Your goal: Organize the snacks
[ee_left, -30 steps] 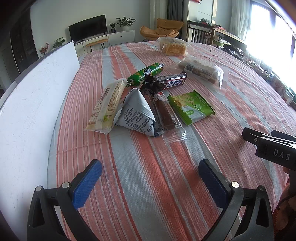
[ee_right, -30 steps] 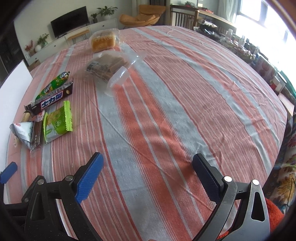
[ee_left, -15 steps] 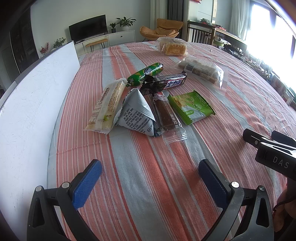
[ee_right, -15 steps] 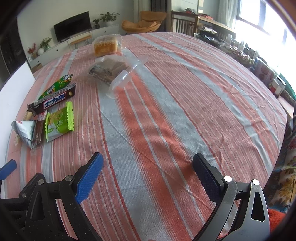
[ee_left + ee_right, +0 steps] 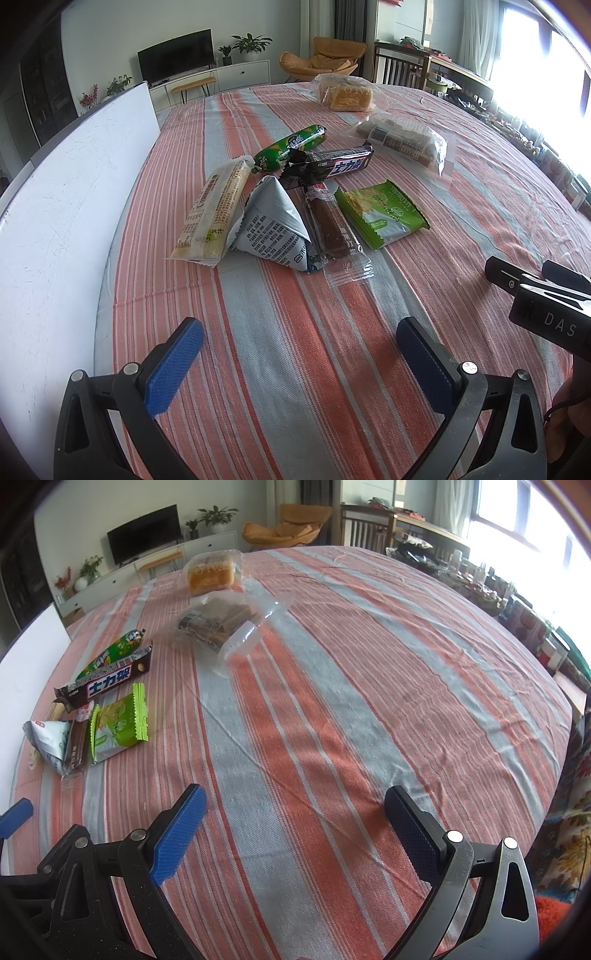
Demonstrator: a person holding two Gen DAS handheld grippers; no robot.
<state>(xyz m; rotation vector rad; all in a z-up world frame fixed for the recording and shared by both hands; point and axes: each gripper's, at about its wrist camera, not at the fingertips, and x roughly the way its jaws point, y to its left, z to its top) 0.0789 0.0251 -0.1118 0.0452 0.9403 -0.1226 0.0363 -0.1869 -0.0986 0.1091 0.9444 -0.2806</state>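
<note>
Several snacks lie in a cluster on the striped tablecloth [image 5: 280, 369]: a grey triangular pack [image 5: 271, 225], a beige bar [image 5: 216, 210], a brown bar in clear wrap [image 5: 332, 232], a green cracker pack [image 5: 382, 212], a dark chocolate bar [image 5: 332, 166] and a green sausage [image 5: 291, 146]. A clear bag of biscuits [image 5: 402, 142] and a bagged bread [image 5: 345, 94] lie farther back. My left gripper [image 5: 295, 358] is open and empty, short of the cluster. My right gripper [image 5: 293, 823] is open and empty over bare cloth, right of the snacks [image 5: 118, 716].
A white board [image 5: 62, 206] runs along the table's left side. The right gripper's body [image 5: 546, 295] shows at the right of the left wrist view. The table's right edge [image 5: 565, 716] borders cluttered shelves and a window. A TV stand and an orange chair stand behind.
The right gripper has tilted and shifted slightly, so the snacks sit a little lower and nearer in its view. The left gripper has not moved. No snack has moved.
</note>
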